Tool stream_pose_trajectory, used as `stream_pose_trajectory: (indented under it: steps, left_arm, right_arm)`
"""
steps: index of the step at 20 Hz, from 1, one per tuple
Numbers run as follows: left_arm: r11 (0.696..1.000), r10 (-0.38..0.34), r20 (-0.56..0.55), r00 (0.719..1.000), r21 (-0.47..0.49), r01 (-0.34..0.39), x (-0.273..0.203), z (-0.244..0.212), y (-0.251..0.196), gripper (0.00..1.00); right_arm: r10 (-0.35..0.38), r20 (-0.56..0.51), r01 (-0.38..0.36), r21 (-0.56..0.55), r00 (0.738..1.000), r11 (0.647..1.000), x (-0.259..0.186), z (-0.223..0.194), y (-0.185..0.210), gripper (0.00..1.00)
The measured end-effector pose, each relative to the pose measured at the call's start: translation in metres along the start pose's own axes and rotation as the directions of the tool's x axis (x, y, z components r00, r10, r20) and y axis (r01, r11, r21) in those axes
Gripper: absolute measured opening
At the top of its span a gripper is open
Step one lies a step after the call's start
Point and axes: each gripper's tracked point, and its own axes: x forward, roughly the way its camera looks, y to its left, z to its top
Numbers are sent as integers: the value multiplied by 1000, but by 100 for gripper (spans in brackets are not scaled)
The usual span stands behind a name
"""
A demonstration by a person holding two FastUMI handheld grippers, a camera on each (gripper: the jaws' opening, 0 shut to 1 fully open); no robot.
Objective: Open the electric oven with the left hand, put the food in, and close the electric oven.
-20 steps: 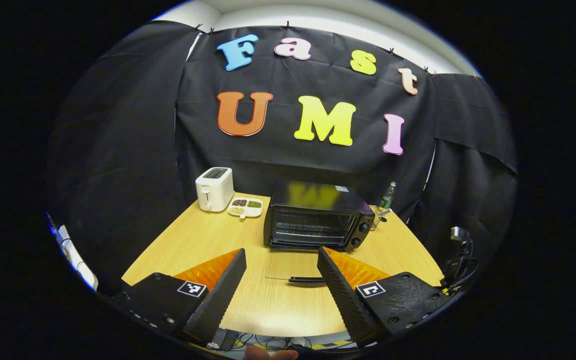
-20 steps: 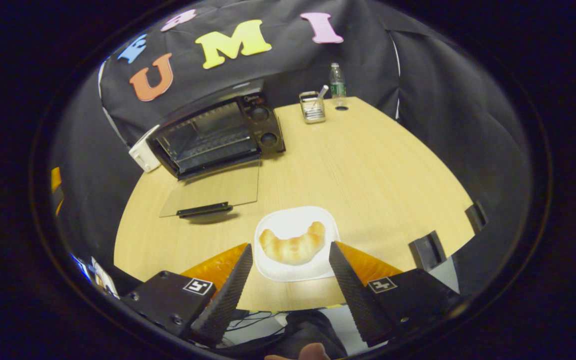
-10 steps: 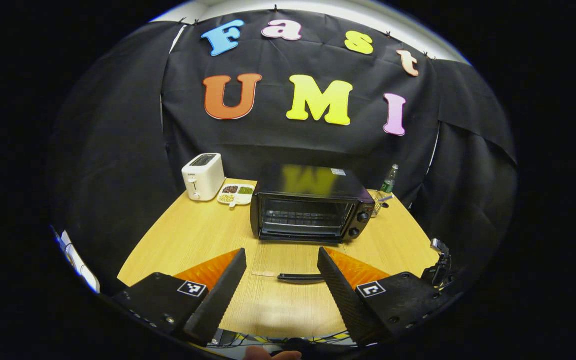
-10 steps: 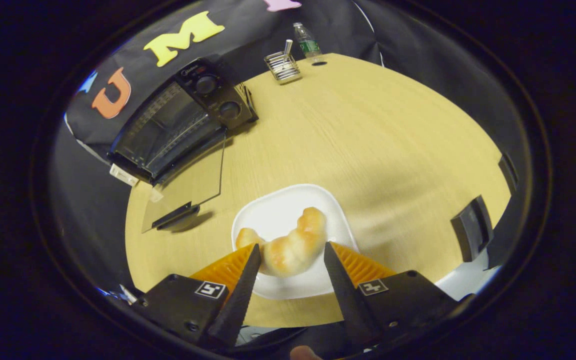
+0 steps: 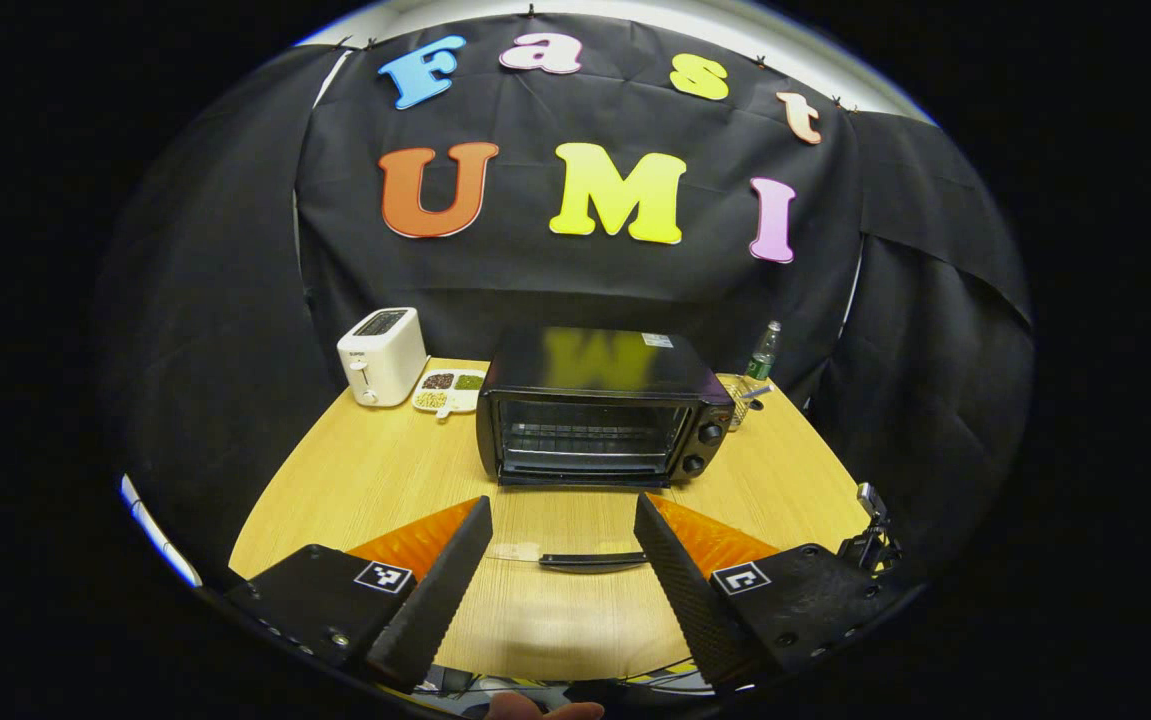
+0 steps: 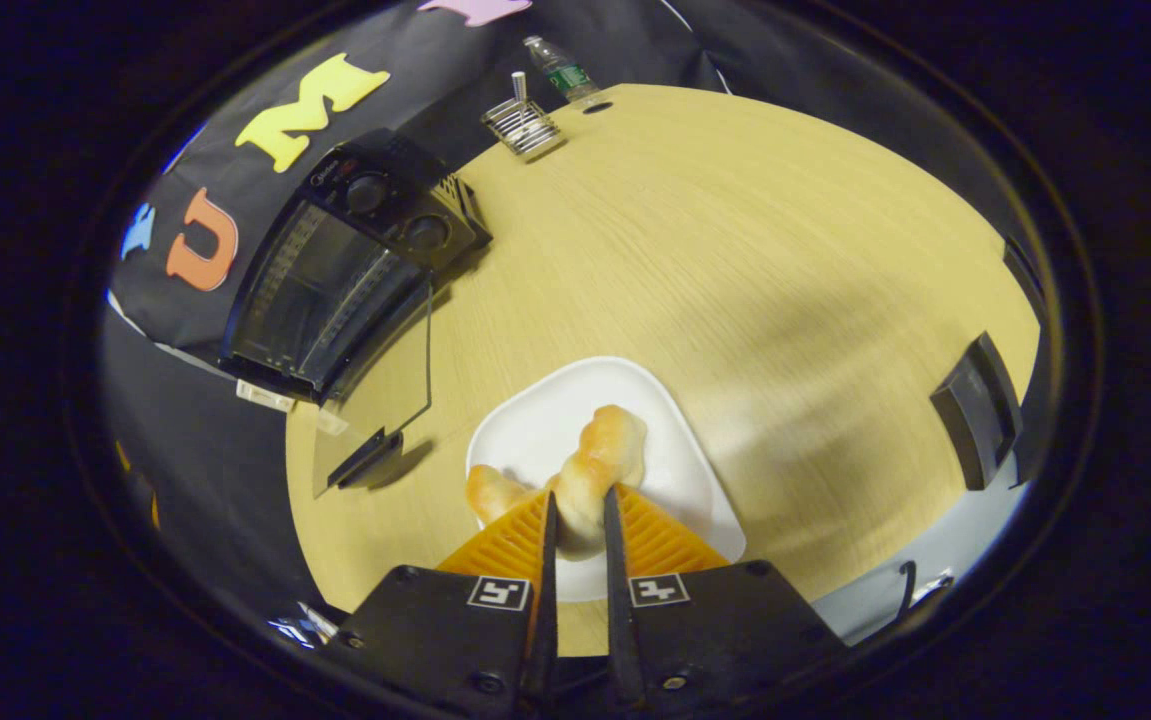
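The black electric oven (image 5: 597, 412) stands at the back middle of the wooden table (image 5: 385, 480), its glass door (image 5: 575, 540) folded down flat with the handle toward me. My left gripper (image 5: 563, 515) hovers open in front of the door, holding nothing. In the right gripper view the oven (image 6: 335, 280) sits upper left with the door (image 6: 380, 385) lowered. A golden croissant (image 6: 590, 470) lies on a white plate (image 6: 675, 450), and my right gripper (image 6: 575, 500) is shut on the croissant's middle.
A white toaster (image 5: 380, 355) and a small divided dish (image 5: 450, 390) stand at the back left. A green bottle (image 5: 760, 355) and a wire holder (image 6: 522, 125) sit at the back right. A black block (image 6: 975, 410) is at the table's right edge.
The right gripper came down over the plate and its fingers closed onto the croissant. The left gripper drew slightly back from the oven and stayed open.
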Motion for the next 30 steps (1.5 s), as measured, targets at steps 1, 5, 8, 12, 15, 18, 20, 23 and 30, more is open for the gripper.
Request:
stream_pose_trajectory:
  steps: [1,5,8,12,15,18,20,23,30]
  left_arm:
    - [1000,-10,1,1000,12,10,0,1,1,93]
    - [999,-41,2,999,30,41,-3,2,10,93]
    - [997,-63,2,998,38,63,-7,1,19,93]
    - [996,-71,-4,997,46,71,-15,-3,37,93]
    - [997,-54,-8,999,48,54,-24,-6,57,94]
    - [999,-11,-7,1000,38,12,-34,-9,85,94]
    - [999,28,-16,999,23,-27,-41,-13,105,93]
    - [997,80,-46,996,-4,-80,-52,-23,129,94]
    - [979,198,-109,974,-22,-201,-69,-42,170,93]
  right_arm:
    - [-2,18,1,8,1000,1000,-3,1,0,20]
    - [52,79,-60,113,996,992,-24,6,23,14]
    - [79,144,-105,184,986,977,-45,11,42,14]
    - [131,199,-186,294,971,938,-57,14,79,12]
    - [167,230,-232,291,959,928,-50,24,116,13]
    - [207,251,-271,252,945,929,-34,38,159,13]
    - [223,265,-289,248,938,925,-17,50,184,14]
    - [242,267,-310,251,933,917,12,64,216,13]
    - [244,316,-335,274,917,902,73,116,269,15]
